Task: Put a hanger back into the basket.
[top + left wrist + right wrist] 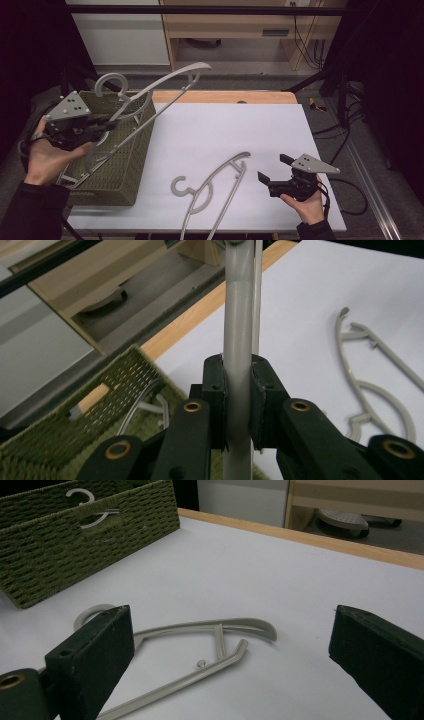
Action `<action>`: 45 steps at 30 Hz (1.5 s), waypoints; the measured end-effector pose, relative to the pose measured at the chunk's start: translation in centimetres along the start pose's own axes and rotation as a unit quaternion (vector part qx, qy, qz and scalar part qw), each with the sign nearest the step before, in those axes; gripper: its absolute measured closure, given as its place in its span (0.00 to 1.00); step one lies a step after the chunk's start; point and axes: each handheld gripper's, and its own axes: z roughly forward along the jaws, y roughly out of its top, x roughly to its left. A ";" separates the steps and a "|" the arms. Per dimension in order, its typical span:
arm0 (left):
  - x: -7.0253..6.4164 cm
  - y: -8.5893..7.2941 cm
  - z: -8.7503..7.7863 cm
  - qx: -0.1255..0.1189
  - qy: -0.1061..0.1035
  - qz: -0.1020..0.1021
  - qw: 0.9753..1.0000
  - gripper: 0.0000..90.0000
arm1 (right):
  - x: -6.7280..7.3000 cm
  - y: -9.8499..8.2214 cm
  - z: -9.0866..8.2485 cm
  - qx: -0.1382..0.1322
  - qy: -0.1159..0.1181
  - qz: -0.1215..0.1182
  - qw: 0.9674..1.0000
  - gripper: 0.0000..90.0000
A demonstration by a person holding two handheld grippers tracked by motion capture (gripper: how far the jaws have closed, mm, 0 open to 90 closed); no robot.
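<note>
1. No brand, label or readable writing on anything in view.
2. Left gripper (102, 121): black jaws clamped on the shoulder bar of a grey plastic hanger (155, 90), pads pressed on both sides of the bar in the left gripper view (239, 340). Grey three-cornered plate on top, with small holes.
3. Held hanger: smooth, matte, rounded section, open hook at the upper left, curved shoulder running up and right. It is lifted and tilted above the basket (131, 150), its far end out over the surface edge.
4. Basket: olive green, woven, rectangular, with an oval handle cutout in its end wall (90, 535). It sits on the left end of the surface and has more grey hanger parts inside.
5. Second hanger (210, 187): same grey plastic, flat on the white surface (240, 125), hook towards the basket, well apart from it.
6. Right gripper (272, 170): jaws spread wide, nothing between the pads, just right of the flat hanger and not touching it.
7. Surface: flat white sheet with a light wood strip along its far edge.
</note>
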 end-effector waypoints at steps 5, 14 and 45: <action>2.2 -2.1 -0.3 0.016 0.010 -0.010 1.000 0.89 | 0.0 0.0 0.0 0.003 0.002 0.002 1.000 0.05; 5.1 -5.7 -0.3 0.062 0.036 -0.027 0.997 0.89 | 0.1 0.1 0.0 0.003 0.003 0.003 1.000 0.05; 8.8 -12.9 1.5 0.146 0.090 -0.103 0.980 0.89 | 0.0 -0.1 0.2 0.011 0.003 0.002 1.000 0.05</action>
